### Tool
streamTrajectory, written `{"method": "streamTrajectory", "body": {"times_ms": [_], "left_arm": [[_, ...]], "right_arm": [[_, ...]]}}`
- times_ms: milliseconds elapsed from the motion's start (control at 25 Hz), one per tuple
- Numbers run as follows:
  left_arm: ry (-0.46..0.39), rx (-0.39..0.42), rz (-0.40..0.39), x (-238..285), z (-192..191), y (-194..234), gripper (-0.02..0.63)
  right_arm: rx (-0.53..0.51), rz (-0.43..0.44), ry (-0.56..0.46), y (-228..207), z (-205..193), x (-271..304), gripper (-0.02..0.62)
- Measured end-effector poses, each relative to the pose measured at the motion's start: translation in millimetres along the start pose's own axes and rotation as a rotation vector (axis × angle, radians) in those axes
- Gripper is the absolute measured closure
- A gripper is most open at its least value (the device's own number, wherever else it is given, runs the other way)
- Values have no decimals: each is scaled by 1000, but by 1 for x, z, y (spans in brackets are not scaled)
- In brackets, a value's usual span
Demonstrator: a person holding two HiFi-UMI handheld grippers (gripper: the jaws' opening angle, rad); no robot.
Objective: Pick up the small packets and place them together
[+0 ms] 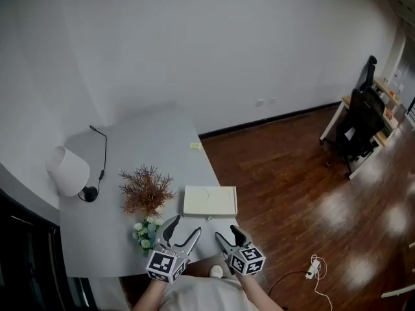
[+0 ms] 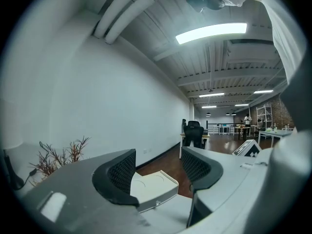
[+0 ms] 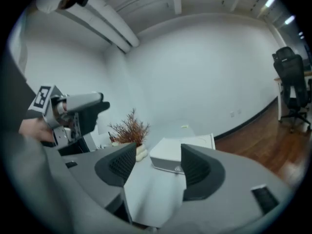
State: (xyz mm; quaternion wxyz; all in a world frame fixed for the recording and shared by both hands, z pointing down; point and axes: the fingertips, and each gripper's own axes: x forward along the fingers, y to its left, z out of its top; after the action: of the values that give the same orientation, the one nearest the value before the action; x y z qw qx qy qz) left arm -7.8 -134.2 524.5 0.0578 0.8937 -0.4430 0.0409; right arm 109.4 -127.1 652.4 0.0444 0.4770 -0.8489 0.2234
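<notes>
One small yellowish packet (image 1: 195, 146) lies near the far right edge of the grey table (image 1: 130, 238); it also shows as a tiny speck, the packet (image 3: 184, 126), in the right gripper view. My left gripper (image 1: 185, 227) hovers over the table's near edge, jaws apart, nothing between them; through the left gripper (image 2: 158, 167) I see only the white box. My right gripper (image 1: 227, 233) hangs beside it at the near right corner, also open and empty, and the right gripper (image 3: 158, 162) frames bare table. Both are far from the packet.
A flat white box (image 1: 209, 201) lies just beyond both grippers. Left of it stand a reddish dried plant (image 1: 146, 190) and small flowers (image 1: 146, 232). A white lamp (image 1: 68, 170) with a cable sits far left. A wooden floor (image 1: 292, 186) and an office chair (image 1: 360, 118) are to the right.
</notes>
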Motion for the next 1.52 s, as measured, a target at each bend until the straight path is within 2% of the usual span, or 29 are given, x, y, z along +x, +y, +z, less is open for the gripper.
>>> {"method": "streamTrajectory", "body": {"times_ms": [320,600,800,840,880,1000,1040,1080,1160,1400,1520], "left_arm": [[4,-24,-3,-17,0,28,328],[24,-19,-22,-31,-4,31,328],[17,-14,-23,-35,-1,32,328],[16,-16,-24,-36,0,32,328],[16,-14,-24,-37,0,32,328],[16,4,-19,-38,1,33,328],[15,8,-19,-38,2,32,328],[14,10,-19,-39,2,32,328],[16,11,-15,-40,2,32,328],[22,1,-8,-39,-2,33,328],[22,-10,-16,-34,-5,31,328]], "right_arm": [[-108,-134,297,-33,-80,79,313],[-95,-236,444,-61,-111,123,313],[-65,-308,477,-70,-118,133,313],[-60,-328,482,-72,-119,132,339],[-52,-354,486,-75,-120,131,404],[-6,-430,475,-82,-119,129,414],[7,-434,471,-83,-118,130,433],[13,-428,473,-82,-118,131,495],[11,-415,488,-80,-119,133,523],[28,-366,496,-70,-128,121,528],[78,-332,506,-54,-142,103,528]]}}
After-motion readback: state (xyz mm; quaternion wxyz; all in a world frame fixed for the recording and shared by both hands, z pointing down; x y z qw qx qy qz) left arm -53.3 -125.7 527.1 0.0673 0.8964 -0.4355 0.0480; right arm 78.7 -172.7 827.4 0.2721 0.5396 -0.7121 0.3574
